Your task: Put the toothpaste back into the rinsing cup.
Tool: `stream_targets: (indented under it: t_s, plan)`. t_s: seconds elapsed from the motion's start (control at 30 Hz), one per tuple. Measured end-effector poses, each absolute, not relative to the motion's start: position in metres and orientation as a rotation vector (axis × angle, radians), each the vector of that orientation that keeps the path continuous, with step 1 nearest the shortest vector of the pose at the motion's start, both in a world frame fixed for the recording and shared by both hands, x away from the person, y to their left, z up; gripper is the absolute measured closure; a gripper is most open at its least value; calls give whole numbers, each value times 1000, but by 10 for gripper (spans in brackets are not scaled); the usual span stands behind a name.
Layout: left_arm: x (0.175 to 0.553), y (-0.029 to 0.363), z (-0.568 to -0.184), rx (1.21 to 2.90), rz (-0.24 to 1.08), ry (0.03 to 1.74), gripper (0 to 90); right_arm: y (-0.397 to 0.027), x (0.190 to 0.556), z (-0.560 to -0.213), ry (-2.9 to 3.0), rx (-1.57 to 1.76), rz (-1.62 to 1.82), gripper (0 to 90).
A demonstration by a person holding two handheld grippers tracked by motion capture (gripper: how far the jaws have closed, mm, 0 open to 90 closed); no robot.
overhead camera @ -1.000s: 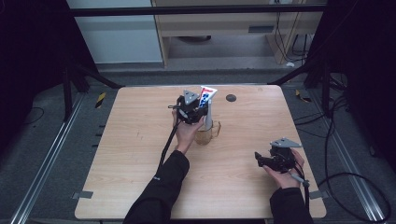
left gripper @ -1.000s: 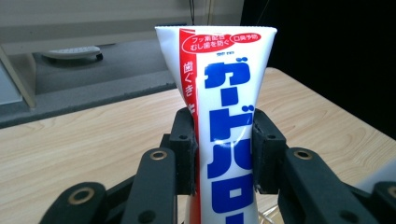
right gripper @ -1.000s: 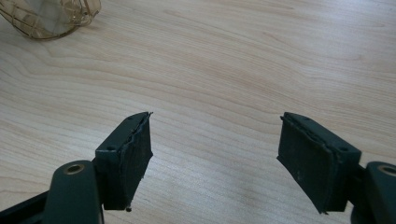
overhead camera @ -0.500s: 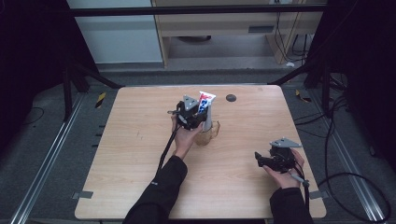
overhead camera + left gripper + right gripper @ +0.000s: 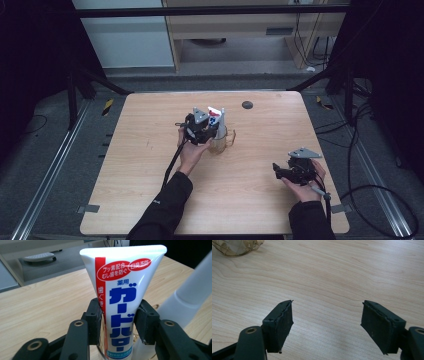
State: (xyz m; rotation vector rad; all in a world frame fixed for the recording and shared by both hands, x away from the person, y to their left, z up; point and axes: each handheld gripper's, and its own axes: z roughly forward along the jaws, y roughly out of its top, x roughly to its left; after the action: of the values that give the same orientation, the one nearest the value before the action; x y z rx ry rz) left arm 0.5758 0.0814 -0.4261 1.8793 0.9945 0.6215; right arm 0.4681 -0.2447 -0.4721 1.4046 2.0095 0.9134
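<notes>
**Easing a soft tube into the cup**

My left tool (image 5: 118,312) has the toothpaste tube (image 5: 125,277) between its pads, touching both edges, and its jaws have just been opening. The tube stands crimp-up in the glass cup (image 5: 223,142), mid-surface (image 5: 150,165). My right tool (image 5: 327,322) sits wide and empty, near right. I judge the tube light, squashy and slick, so I'd pinch its flat edges gently.

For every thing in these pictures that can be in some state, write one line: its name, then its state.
toothpaste tube: upright, lower end down in the glass cup, cap end hidden.
glass cup: upright on the table, handle to the right in the high view.
left gripper: jaws have just been opening, tube between them; pads close against it, contact unclear.
right gripper: open, nothing between its jaws.
</notes>
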Motion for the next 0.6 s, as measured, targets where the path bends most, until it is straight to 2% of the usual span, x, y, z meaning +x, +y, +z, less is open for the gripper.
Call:
stream_targets:
  t_s: [0.23, 0.4, 0.6]
  plan:
    - [564, 84, -430, 1900, 621, 966, 569, -246, 468, -471, 2003, 1405, 916, 252]
    - [557, 94, -424, 1895, 619, 964, 479, -246, 467, -471, 1998, 1402, 914, 250]
    - [539, 106, -415, 1868, 646, 933, 453, -246, 468, -471, 2001, 1405, 902, 250]
